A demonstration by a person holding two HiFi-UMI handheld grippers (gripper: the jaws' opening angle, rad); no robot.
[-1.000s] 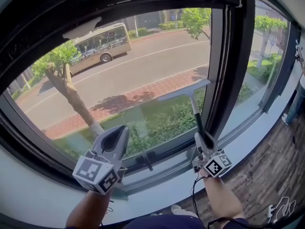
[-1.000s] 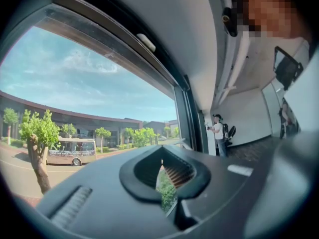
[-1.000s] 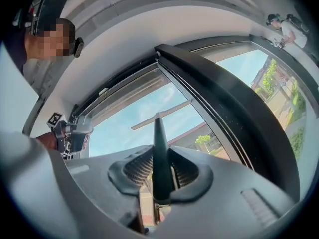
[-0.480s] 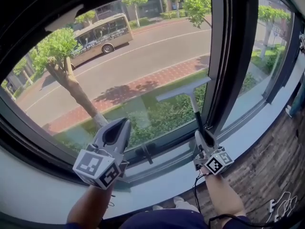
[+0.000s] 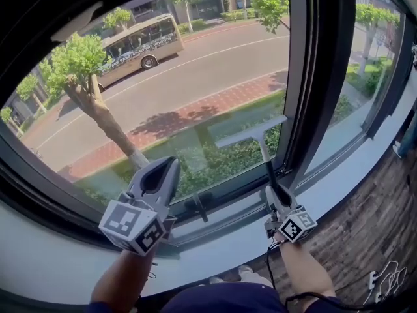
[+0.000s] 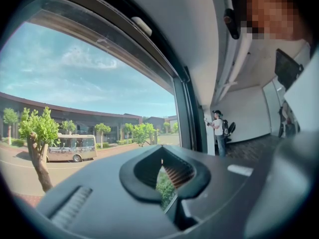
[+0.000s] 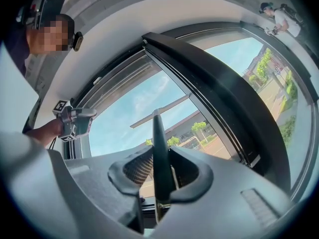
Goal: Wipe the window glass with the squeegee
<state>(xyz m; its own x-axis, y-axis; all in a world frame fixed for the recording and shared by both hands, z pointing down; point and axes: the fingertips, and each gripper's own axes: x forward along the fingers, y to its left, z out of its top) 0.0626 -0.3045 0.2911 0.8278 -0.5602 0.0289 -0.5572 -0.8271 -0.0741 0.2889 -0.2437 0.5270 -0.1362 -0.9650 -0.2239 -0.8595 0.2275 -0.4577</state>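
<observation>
Window glass [image 5: 195,90] seen from the head view, with positions given from the dark mullion [image 5: 311,77]. Far left of the mullion, beyond the glass, stand a tree [image 5: 98,109] and a bus [image 5: 133,44].

Your left gripper [image 5: 166,171] hovers low before the pane, well left of the mullion. The left gripper view shows its jaws drawn together at the tips, with nothing between them.

Just left of the mullion, the squeegee [image 5: 260,145] stands nearly upright. Its blade [image 5: 251,130] lies crosswise on the lower part of the pane, and the blade's right end is near the mullion. Whether the blade presses on the glass or sits just off it cannot be told.

Your right gripper [image 5: 277,197] is below the blade, close beside the foot of the mullion. Its jaws are clamped on the squeegee's dark handle [image 7: 158,148], which rises from between them.
</observation>
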